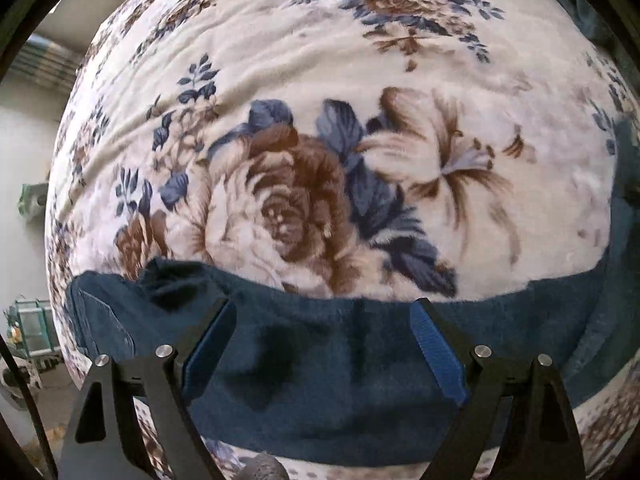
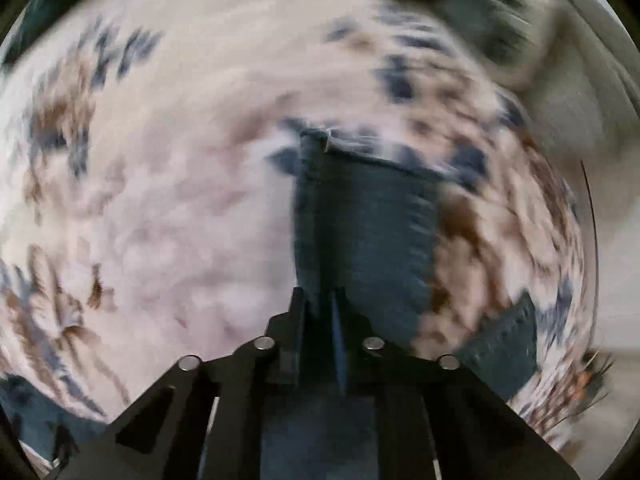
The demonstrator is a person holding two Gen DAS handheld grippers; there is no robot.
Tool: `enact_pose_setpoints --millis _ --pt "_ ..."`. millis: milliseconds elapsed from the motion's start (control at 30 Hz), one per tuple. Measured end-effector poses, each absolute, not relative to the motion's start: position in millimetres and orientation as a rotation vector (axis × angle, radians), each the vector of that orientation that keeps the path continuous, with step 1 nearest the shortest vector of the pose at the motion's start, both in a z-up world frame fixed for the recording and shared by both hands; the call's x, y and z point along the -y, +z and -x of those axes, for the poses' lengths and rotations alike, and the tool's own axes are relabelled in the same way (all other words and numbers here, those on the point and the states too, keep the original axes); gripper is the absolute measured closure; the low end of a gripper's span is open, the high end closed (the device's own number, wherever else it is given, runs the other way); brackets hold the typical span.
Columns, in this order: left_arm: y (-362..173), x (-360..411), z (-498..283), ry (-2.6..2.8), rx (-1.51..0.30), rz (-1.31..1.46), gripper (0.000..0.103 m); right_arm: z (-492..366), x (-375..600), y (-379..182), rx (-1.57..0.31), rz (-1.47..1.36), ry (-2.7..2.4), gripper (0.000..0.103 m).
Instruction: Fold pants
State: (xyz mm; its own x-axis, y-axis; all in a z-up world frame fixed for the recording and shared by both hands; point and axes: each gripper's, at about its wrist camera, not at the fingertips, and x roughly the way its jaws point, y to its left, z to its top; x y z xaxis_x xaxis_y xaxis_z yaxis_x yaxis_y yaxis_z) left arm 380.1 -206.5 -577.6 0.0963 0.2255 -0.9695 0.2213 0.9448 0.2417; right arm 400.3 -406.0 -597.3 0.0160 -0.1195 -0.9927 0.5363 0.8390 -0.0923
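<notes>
The dark blue pants (image 1: 328, 364) lie spread on a flowered blanket (image 1: 320, 80) that covers the whole surface. The left gripper (image 1: 324, 344) points down over the cloth with its jaws spread wide, gripping nothing. The right gripper (image 2: 318, 312) is clenched on a hemmed edge of the pants (image 2: 360, 220), a strip of which hangs beyond its tips; that view is smeared. The pinch looks narrow, so a quick pull could slip the hem free. With only one side held, the fold may drag crooked. The plush blanket could also bunch or get caught when the left jaws close.
</notes>
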Motion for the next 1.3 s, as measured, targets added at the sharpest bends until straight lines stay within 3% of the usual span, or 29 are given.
enact_pose_setpoints --millis 167,333,467,767,833,900,1133,1300 --pt "-569 218 -370 -0.033 -1.488 -0.345 0.014 -297 451 -570 -1.379 -0.61 -0.695 0.097" --pt "-574 242 -360 -0.098 -1.497 -0.372 0.014 -202 516 -626 -1.394 -1.084 -0.744 0.095" --pt "-576 254 -352 -0.138 -1.503 -0.387 0.014 -172 521 -635 -1.225 -1.302 -0.651 0.089" --pt "-586 254 -341 -0.136 -1.534 -0.398 0.014 -171 568 -671 -1.215 -1.312 -0.64 0.085" --pt "-587 254 -339 -0.134 -1.535 -0.398 0.014 -172 566 -669 -1.215 -1.276 -0.662 0.087" --pt "-587 253 -338 -0.131 -1.535 -0.395 0.014 -185 572 -669 -1.187 -1.247 -0.68 0.097" --pt "-587 236 -335 -0.112 -1.533 -0.382 0.014 -149 572 -628 -1.161 -1.14 -0.776 0.098" --pt "-591 220 -333 -0.085 -1.549 -0.354 0.014 -143 585 -641 -1.243 -1.164 -0.769 0.096"
